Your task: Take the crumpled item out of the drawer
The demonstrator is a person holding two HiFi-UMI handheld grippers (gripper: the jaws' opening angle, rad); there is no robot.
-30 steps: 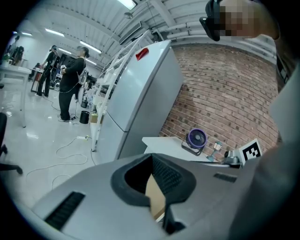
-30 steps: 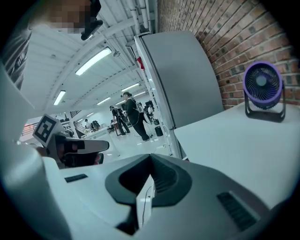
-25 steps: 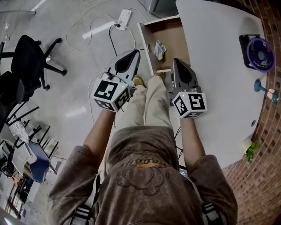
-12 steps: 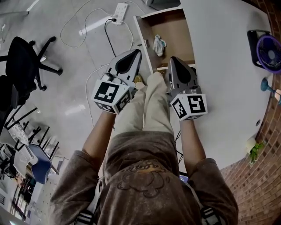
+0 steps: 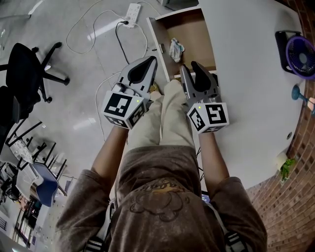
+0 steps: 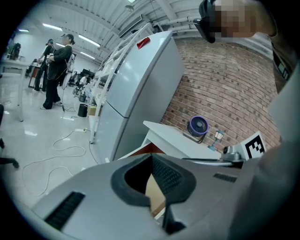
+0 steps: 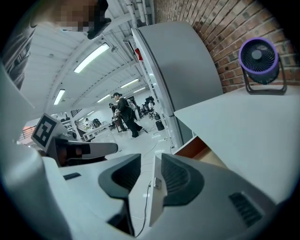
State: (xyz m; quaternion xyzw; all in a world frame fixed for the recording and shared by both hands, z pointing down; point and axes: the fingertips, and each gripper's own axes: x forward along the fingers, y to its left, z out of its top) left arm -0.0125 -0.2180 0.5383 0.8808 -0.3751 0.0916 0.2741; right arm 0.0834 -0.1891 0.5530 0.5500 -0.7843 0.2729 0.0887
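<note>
ok so left to right, everything placed off the drawer [image 5: 194, 34]: way out left of it there's a black office chair [image 5: 29, 69] with a star base on the glossy grey floor [image 5: 74, 113], and just off the drawer's far left corner a white power strip [image 5: 133, 10]. The left gripper [image 5: 153, 59] sits just left of the drawer's white front panel [image 5: 158, 39]. It's a smooth grey plastic shell tapering to a point, with dark ribbed pads, and the tips are pinched together with nothing in them. The drawer is pulled out, with a flat brown bottom and white walls. The crumpled item [image 5: 176, 49] lies inside on that bottom, close to the front panel, a small wrinkly whitish wad with nothing touching it. The right gripper [image 5: 189, 67] is at the drawer's near end, same grey shell. Its jaws have just been opening and stand a little apart, gripping nothing; the panel's white edge only shows through the gap. Right of the drawer comes the smooth white desk top [image 5: 246, 74], then a round purple fan [image 5: 300, 51] and a brick wall [image 5: 290, 197]. Pose: left forearm [image 5: 109, 147] and right forearm [image 5: 215, 152] reach out side by side past beige trousers [image 5: 167, 118], grippers aimed ahead and tipped a bit down toward the drawer
</note>
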